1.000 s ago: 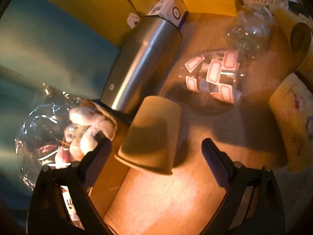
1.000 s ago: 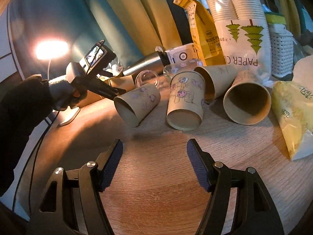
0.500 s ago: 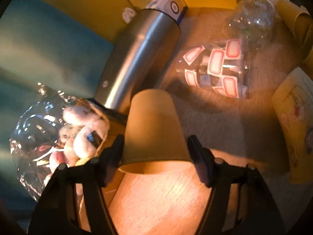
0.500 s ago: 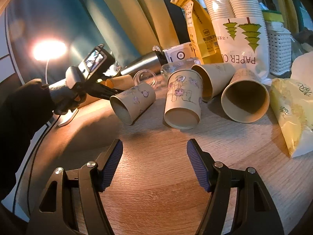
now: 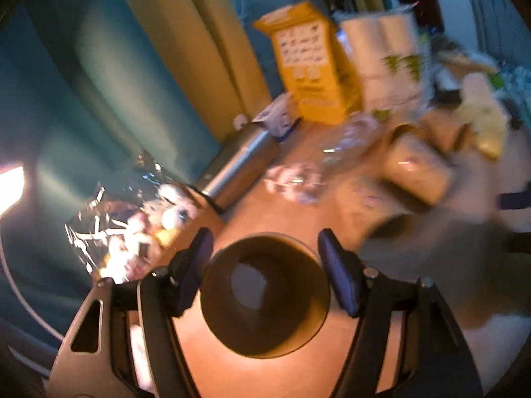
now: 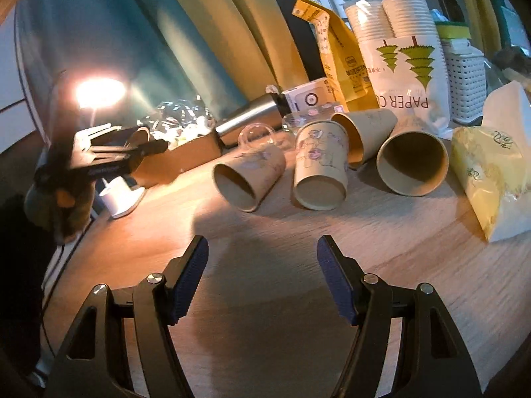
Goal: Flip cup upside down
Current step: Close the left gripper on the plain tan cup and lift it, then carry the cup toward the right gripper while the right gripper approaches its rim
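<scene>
My left gripper (image 5: 264, 265) is shut on a brown paper cup (image 5: 265, 293); the cup's open mouth faces the camera and it is held above the wooden table (image 5: 282, 205). In the right wrist view that gripper (image 6: 139, 147) sits at the left, level, with the cup (image 6: 138, 135) between its fingers, lifted off the table. My right gripper (image 6: 262, 275) is open and empty, low over the wooden table (image 6: 265, 232). Several paper cups lie on their sides ahead of it: one (image 6: 247, 179), one (image 6: 320, 169), one (image 6: 411, 162).
A steel flask (image 6: 247, 119) lies at the back by a cardboard box (image 6: 179, 157) and a crinkly plastic bag (image 5: 109, 229). A yellow pouch (image 6: 341, 59), a paper-cup pack (image 6: 408, 59), a white basket (image 6: 464, 79) and a yellow bag (image 6: 488, 179) crowd the right. A lamp (image 6: 99, 93) glows left.
My left gripper closed on the cup, lifted it off the table and tipped it so its mouth faces the camera. The right gripper stayed open and nearly still.
</scene>
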A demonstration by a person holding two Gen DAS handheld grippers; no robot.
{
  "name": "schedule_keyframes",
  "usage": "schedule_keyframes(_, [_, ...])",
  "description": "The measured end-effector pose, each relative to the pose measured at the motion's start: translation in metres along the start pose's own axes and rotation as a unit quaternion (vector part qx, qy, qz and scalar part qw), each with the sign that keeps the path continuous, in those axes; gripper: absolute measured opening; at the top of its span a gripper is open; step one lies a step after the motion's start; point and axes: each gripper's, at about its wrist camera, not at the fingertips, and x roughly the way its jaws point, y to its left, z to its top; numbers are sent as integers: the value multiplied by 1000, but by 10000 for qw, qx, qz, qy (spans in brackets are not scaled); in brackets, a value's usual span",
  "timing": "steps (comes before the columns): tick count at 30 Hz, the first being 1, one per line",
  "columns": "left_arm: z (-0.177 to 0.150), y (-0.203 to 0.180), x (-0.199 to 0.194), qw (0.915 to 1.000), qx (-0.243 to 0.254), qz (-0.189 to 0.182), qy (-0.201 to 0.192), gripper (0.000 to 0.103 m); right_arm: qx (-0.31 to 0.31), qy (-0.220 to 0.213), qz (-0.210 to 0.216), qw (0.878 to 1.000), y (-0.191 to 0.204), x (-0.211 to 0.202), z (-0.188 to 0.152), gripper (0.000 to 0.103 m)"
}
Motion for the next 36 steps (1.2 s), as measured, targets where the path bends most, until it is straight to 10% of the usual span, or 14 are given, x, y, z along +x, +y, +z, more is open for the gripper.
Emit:
schedule_keyframes(9, [-41,-55,-90,9907,-799,-902,-633,67,284,-35,325,9991,8,-23,-6,71])
schedule_keyframes(17, [-90,-95,-102,9825,-1080,-1517,-32,67,273,-45,262,9993,12,-28,-8,71])
schedule_keyframes(36, [-135,-120,-99,9798,-690,-1491,1143,68,224,294,508,9980,24,-14,-19,71])
